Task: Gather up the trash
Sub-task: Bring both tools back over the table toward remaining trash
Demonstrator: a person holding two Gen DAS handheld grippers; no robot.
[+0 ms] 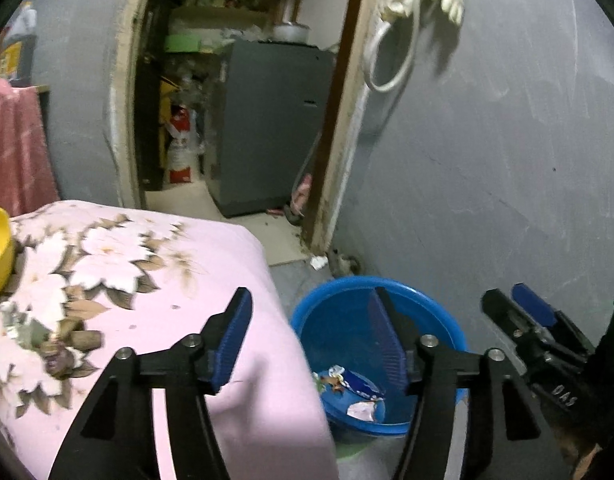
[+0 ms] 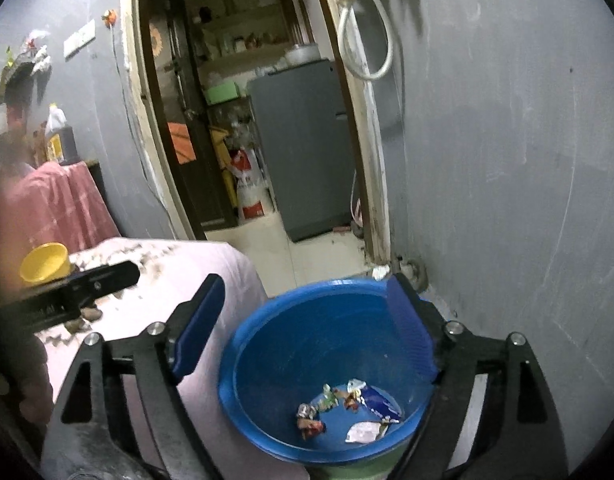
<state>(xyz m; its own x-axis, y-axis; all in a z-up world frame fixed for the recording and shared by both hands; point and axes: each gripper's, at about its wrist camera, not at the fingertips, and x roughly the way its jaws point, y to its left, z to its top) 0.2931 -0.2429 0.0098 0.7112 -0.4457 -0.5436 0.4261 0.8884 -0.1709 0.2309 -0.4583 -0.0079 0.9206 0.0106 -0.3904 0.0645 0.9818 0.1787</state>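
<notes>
Right gripper [image 2: 303, 316]: jaws spread, empty, above blue basin [image 2: 267, 320]. Left gripper [image 1: 311, 320]: spread, empty, over bed edge and basin rim. Wrappers [image 2: 347, 408]: about five, at basin bottom. One yellow bowl [image 2: 45, 262] on floral bedspread [image 1: 147, 272]; grey fridge [image 2: 307, 144] through doorway.

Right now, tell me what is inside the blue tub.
The blue tub holds several crumpled wrappers lying on its bottom. The right tongs hang open above it, and one finger hides part of the far wall.

Left claw [image 1: 311, 334], right claw [image 2: 305, 318] agape.
</notes>
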